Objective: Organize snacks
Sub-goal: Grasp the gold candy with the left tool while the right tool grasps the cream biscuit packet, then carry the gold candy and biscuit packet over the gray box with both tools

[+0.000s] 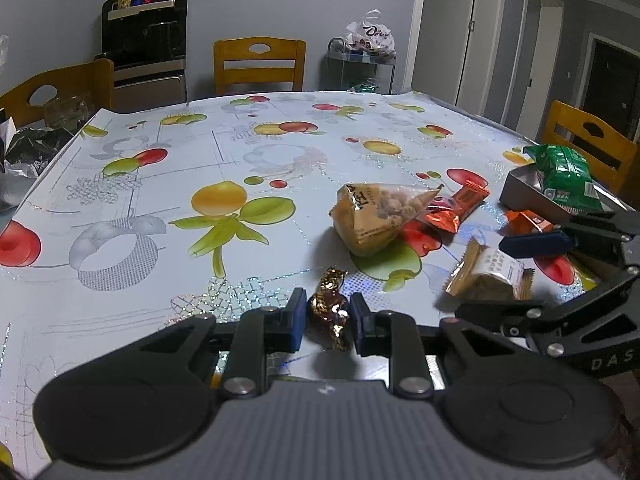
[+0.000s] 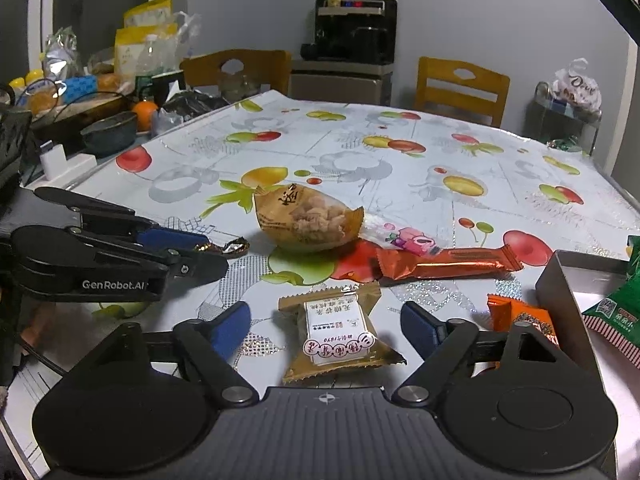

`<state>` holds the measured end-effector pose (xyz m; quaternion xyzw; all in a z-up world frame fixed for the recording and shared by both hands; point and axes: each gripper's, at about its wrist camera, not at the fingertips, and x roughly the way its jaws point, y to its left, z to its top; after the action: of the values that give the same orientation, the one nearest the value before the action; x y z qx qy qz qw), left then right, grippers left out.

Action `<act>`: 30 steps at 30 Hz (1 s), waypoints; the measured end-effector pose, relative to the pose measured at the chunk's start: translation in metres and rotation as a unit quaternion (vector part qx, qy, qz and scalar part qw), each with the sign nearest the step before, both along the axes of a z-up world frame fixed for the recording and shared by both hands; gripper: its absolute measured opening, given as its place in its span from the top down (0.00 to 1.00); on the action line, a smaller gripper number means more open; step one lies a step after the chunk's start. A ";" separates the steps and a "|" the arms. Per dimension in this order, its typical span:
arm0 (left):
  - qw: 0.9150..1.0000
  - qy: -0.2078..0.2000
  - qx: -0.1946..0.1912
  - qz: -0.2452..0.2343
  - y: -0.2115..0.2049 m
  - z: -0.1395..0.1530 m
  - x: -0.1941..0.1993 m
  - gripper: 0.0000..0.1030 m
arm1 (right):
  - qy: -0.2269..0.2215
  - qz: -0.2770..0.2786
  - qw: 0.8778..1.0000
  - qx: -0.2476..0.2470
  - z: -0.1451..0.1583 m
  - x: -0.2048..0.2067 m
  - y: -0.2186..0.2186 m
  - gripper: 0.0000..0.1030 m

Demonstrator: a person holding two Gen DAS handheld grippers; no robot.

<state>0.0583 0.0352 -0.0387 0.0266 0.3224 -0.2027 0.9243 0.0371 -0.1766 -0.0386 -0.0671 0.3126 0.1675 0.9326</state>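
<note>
Fruit-patterned oilcloth covers the bench [image 1: 160, 184], with wooden chairs around it. The left claw [image 1: 327, 322] is closed on a gold-and-brown foil candy [image 1: 330, 308] near the bench's near edge. The right claw [image 2: 326, 326] is spread wide, straddling a tan wrapped cake [image 2: 336, 332] without touching it. A metal tin [image 2: 560, 280] at the right edge already holds a green packet [image 2: 616, 304]; a nut pouch [image 2: 304, 220] and an orange bar [image 2: 448, 266] lie mid-bench. The step in hand appears to be gathering loose snacks. Next, the candy likely needs carrying to the tin, while the right claw closes on the cake.
</note>
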 end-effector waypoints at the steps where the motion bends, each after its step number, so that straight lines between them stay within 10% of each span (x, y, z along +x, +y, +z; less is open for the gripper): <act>1: 1.000 0.000 -0.001 0.000 0.000 0.000 0.000 0.80 | 0.003 -0.001 1.000 0.002 -0.001 0.000 0.000 0.29; 11: 1.000 0.001 -0.001 0.000 0.001 0.000 0.001 0.80 | 0.004 -0.002 1.000 0.018 0.000 -0.002 -0.006 0.62; 30: 0.999 -0.025 0.030 0.017 -0.007 0.003 -0.012 0.80 | -0.038 0.005 0.998 0.057 0.034 -0.035 -0.028 0.63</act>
<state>0.0467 0.0280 -0.0362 0.0534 0.3055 -0.1761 0.9342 0.0021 -0.2042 -0.0046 -0.0218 0.2661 0.1872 0.9453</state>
